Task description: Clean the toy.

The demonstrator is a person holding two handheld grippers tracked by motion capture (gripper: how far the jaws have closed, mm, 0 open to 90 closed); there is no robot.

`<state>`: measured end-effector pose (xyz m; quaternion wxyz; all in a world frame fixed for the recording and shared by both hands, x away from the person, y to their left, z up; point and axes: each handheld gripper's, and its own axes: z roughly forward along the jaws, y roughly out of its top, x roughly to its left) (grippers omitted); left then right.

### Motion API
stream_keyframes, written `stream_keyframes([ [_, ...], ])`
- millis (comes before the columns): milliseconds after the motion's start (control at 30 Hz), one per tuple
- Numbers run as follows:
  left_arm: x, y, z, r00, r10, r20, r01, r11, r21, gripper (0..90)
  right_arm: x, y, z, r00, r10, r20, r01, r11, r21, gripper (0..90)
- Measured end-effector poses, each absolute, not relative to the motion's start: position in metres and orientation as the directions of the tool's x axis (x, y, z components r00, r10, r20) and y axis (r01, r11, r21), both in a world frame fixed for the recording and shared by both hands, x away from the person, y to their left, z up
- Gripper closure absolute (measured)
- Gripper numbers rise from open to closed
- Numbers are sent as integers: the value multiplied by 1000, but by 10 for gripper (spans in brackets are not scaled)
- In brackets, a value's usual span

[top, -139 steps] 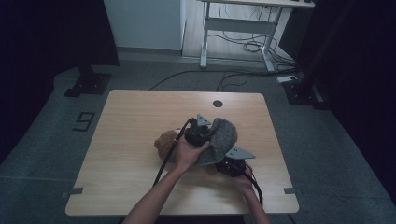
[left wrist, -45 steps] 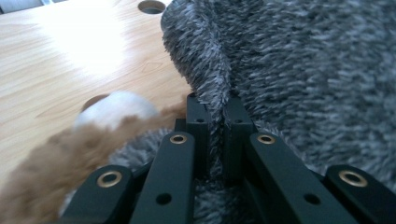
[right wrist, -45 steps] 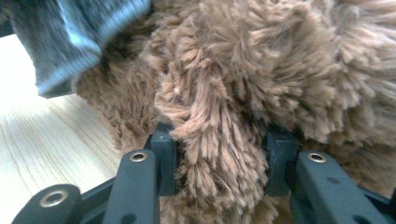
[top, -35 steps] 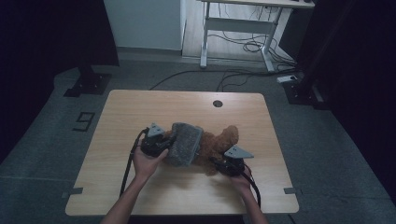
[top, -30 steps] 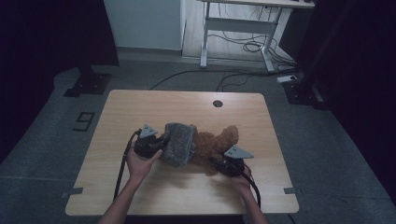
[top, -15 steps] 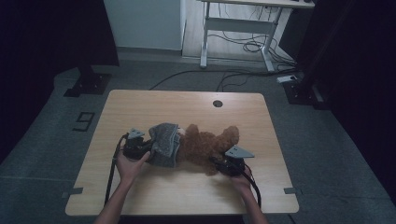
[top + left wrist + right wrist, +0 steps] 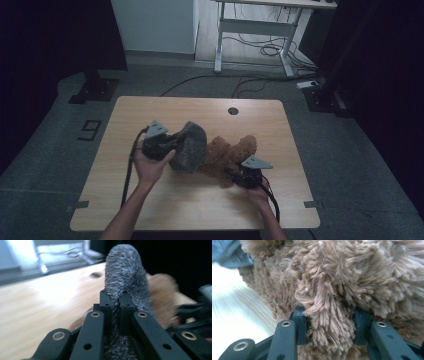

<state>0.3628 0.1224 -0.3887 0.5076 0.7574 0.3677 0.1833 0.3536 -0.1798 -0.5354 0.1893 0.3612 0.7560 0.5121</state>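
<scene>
A light wooden table (image 7: 150, 210) stands on grey carpet in a dim room, a white desk frame (image 7: 260, 30) beyond its far edge. Near the table's middle, the left gripper (image 7: 172, 145) is clamped on a grey fuzzy cloth (image 7: 190, 147), lifted beside a brown plush toy (image 7: 225, 152). The right gripper (image 7: 235, 172), low toward the near edge, pinches the toy's fur.

Overhead forward view, two close claw views

Grey carpet (image 7: 45, 165), white desk (image 7: 260, 30), dim room
</scene>
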Motion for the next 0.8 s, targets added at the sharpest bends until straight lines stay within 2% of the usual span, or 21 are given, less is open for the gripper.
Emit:
stream_keyframes([
  [133, 367, 65, -375, 723, 690, -40, 325, -289, 900, 832, 354, -180, -536, -669, 738, 81, 349, 216, 912, 578],
  [200, 374, 38, -375, 744, 667, -49, 333, -306, 892, 831, 354, -180, -536, -670, 738, 80, 346, 215, 913, 578],
  [333, 392, -9, -395, 757, 651, -61, 384, -366, 848, 830, 353, -179, -536, -671, 738, 74, 341, 219, 914, 578],
  [400, 400, -25, -416, 754, 656, -36, 411, -429, 804, 830, 352, -179, -536, -670, 739, 72, 341, 221, 914, 578],
  [467, 405, -30, -436, 755, 655, -36, 429, -452, 782, 831, 352, -179, -537, -672, 737, 76, 349, 224, 910, 577],
  [567, 402, -23, -441, 749, 662, -32, 421, -437, 795, 832, 351, -179, -539, -676, 733, 76, 350, 229, 908, 575],
  [733, 389, -2, -439, 729, 675, 117, 366, -528, 766, 832, 350, -178, -538, -682, 728, 66, 343, 239, 909, 573],
  [800, 384, 12, -443, 713, 687, 140, 357, -527, 771, 832, 349, -177, -538, -688, 723, 63, 342, 246, 907, 570],
])
